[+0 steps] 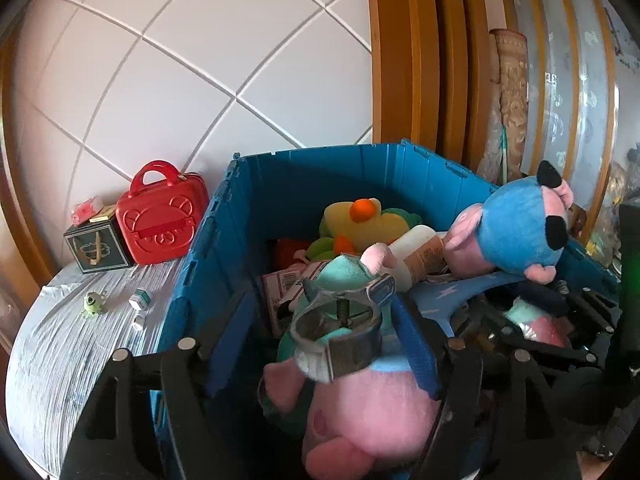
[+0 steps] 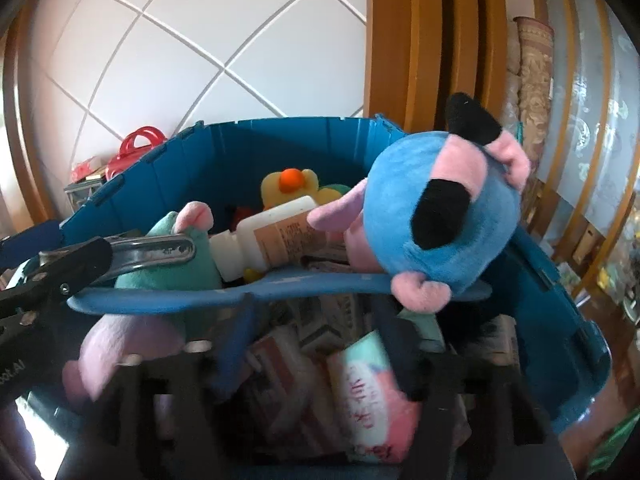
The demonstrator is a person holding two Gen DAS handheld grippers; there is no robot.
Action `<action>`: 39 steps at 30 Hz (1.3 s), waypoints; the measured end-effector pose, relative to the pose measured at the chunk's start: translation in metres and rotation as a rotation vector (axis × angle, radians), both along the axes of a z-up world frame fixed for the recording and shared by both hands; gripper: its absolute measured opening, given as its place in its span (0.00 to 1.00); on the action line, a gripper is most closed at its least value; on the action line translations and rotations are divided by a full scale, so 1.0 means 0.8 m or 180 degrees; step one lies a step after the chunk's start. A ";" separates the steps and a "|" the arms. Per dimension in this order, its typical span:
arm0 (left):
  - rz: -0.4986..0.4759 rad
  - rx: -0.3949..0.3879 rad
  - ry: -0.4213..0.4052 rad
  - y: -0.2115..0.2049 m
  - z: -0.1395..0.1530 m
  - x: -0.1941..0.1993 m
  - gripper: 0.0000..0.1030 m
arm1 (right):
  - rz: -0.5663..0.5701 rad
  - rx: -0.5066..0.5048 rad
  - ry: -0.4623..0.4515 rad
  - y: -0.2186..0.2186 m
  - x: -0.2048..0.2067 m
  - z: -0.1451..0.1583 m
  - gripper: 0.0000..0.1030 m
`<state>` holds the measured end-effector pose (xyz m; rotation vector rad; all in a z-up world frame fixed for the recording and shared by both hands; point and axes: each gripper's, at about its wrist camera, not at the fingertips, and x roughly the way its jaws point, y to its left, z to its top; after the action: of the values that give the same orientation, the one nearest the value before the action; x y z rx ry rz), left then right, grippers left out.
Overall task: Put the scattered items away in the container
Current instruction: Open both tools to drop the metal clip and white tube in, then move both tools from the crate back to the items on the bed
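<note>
A blue plastic crate (image 1: 288, 184) (image 2: 256, 144) holds a yellow plush duck (image 1: 360, 220), a white bottle (image 1: 416, 252) (image 2: 276, 232), boxes and a blue-and-pink plush (image 1: 516, 228) (image 2: 436, 216) leaning on its right rim. My left gripper (image 1: 324, 340) hovers over the crate with its blue fingers (image 1: 412, 340) wide apart around a pink and teal plush (image 1: 360, 408) with a metal clamp (image 1: 340, 332) on it. My right gripper (image 2: 316, 340) is open above a pink and white pack (image 2: 368, 392) inside the crate. A blue curved band (image 2: 248, 288) crosses in front.
Left of the crate, on a striped cloth surface (image 1: 60, 340), lie a small green one-eyed figure (image 1: 94, 304), a small white box and bottle (image 1: 140, 306), a red toy case (image 1: 160, 220) and a dark box (image 1: 96, 248). Wooden frames (image 1: 420, 60) stand behind.
</note>
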<state>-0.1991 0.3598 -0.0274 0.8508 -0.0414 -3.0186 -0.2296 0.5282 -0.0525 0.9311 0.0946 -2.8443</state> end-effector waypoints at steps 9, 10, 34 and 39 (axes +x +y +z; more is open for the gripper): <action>0.0143 0.0007 0.0166 -0.019 0.012 0.047 0.84 | -0.0037 0.0023 0.0347 0.004 0.051 0.033 1.00; 0.0171 0.0006 0.0180 -0.023 0.013 0.052 0.84 | -0.0046 0.0015 0.0365 0.005 0.055 0.037 1.00; 0.0824 0.0233 0.0260 -0.338 -0.001 0.180 0.84 | 0.0527 -0.0312 0.0941 -0.267 0.158 0.071 1.00; 0.0912 0.0233 0.0102 -0.441 -0.020 0.188 0.84 | 0.0526 -0.0257 0.0814 -0.368 0.164 0.059 1.00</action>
<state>-0.0485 0.0072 -0.0432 0.7407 0.1764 -2.7780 -0.0988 0.2336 -0.0052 0.5149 0.0799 -2.7735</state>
